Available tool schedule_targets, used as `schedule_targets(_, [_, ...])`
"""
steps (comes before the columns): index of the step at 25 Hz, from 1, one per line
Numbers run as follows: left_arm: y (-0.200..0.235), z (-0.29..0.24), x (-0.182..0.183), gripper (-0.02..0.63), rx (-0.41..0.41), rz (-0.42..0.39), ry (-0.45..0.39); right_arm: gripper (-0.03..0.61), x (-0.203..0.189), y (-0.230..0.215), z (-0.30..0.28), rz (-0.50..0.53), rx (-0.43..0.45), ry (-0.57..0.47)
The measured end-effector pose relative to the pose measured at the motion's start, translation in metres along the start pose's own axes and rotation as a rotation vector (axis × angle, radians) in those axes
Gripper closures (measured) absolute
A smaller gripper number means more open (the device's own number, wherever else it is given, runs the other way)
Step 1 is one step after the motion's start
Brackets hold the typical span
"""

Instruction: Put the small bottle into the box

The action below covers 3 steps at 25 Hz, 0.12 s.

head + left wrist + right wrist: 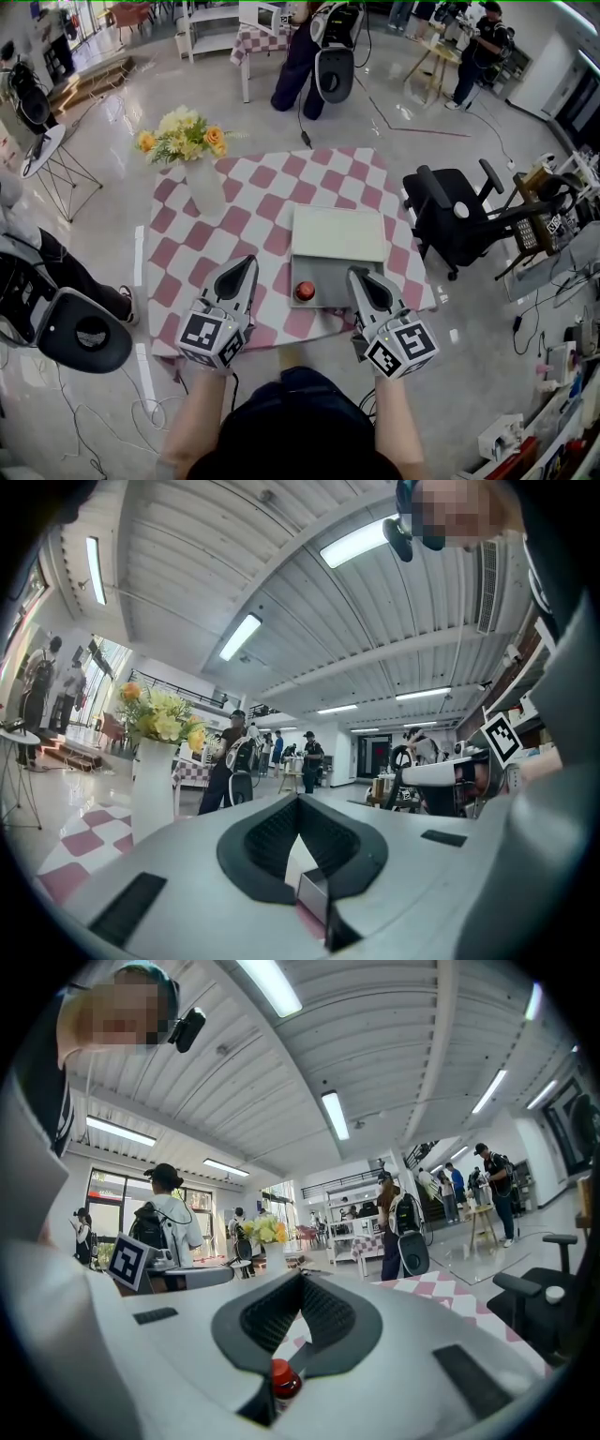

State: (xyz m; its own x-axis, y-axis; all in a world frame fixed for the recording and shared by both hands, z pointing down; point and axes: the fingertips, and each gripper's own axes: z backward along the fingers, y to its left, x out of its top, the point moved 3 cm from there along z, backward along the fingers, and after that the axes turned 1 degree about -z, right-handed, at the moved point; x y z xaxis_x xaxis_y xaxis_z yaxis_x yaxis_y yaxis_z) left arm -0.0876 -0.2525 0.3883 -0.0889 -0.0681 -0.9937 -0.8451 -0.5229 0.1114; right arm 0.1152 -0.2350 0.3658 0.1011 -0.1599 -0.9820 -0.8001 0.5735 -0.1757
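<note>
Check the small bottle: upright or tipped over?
Upright. The small bottle shows its red cap on top in both the head view and the right gripper view.

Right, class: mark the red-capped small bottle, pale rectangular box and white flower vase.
Red-capped small bottle (305, 291), head view, cap.
Pale rectangular box (338, 233), head view, flat pale surface.
White flower vase (206, 193), head view, body.

Red-capped small bottle (305, 291), upright, at open box's (337, 234) near-left corner

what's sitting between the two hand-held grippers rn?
The small bottle, red-capped and upright. The head view shows it between the left hand-held gripper and the right hand-held gripper.
</note>
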Motion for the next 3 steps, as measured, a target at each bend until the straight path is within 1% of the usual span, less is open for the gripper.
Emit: schedule_targets(3, [0.0017, -0.0006, 0.0002, 0.607, 0.002, 0.001, 0.001, 0.575, -0.0004, -0.0007, -0.0019, -0.004, 0.002, -0.001])
